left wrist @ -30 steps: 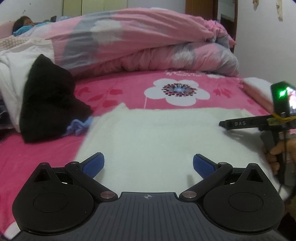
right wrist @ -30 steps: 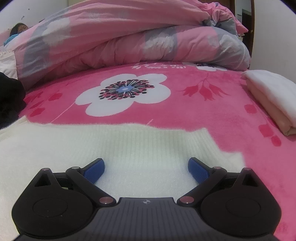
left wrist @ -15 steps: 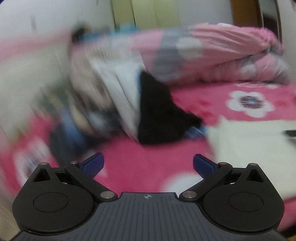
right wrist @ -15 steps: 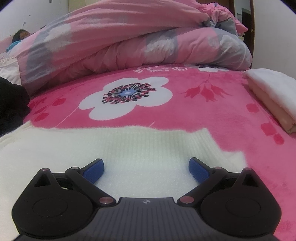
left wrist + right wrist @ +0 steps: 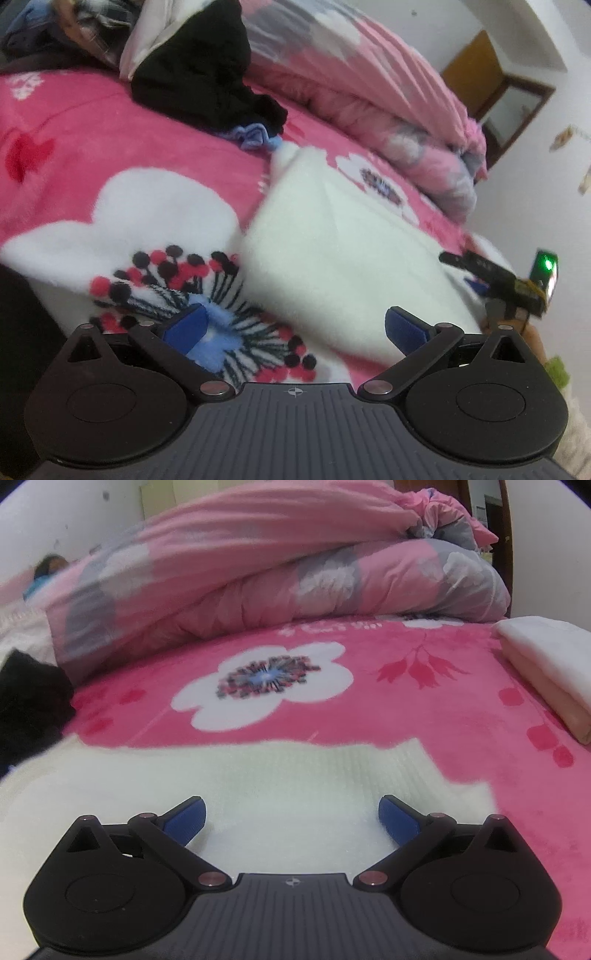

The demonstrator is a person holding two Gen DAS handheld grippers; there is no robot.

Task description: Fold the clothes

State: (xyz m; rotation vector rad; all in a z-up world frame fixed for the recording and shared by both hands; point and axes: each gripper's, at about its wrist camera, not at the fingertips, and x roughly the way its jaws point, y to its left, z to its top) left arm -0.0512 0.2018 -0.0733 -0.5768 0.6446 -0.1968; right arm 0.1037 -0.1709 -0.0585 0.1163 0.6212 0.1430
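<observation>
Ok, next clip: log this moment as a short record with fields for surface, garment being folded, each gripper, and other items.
surface: bed with pink floral blanket
garment: white knit sweater spread flat on the blanket
left gripper: open, empty, over the sweater's left edge and the flower print
right gripper: open, empty, low over the sweater
other clothes: black garment heaped beyond the sweater; folded white and peach stack to the right
bedding: pink and grey quilt bunched behind
</observation>
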